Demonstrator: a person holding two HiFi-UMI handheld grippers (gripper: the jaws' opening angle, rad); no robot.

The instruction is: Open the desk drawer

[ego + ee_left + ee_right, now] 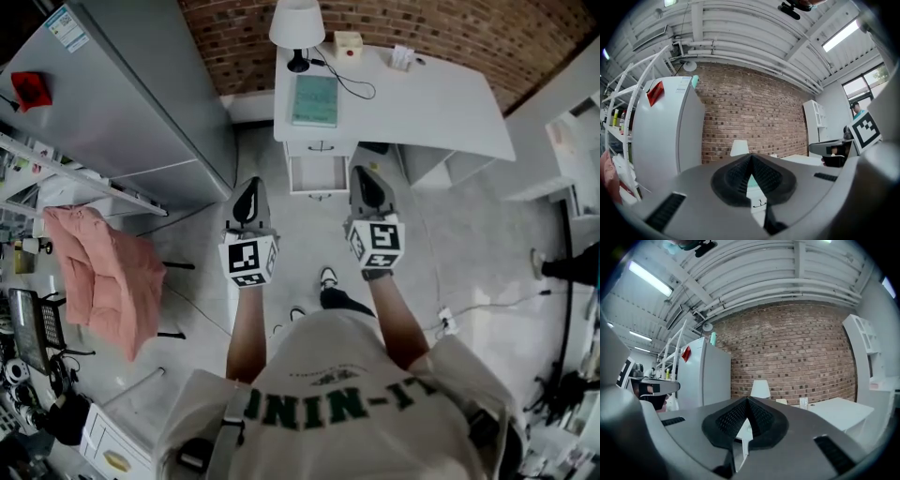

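The white desk (441,98) stands against the brick wall. Under its left end a drawer (318,174) is pulled out, below a closed drawer front (321,146). Both grippers are held up in front of the person, apart from the desk and pointing toward it. The left gripper (249,197) is shut with nothing between its pads (736,176). The right gripper (367,185) is shut too, and its pads (761,418) are empty. In the left gripper view a drawer handle (759,204) shows through the gap below the jaws.
On the desk stand a white lamp (297,26), a teal book (315,99) and a small box (348,43). A grey fridge (122,103) stands left of the desk. A chair with a pink cloth (98,272) is at the left, white shelving (574,141) at the right.
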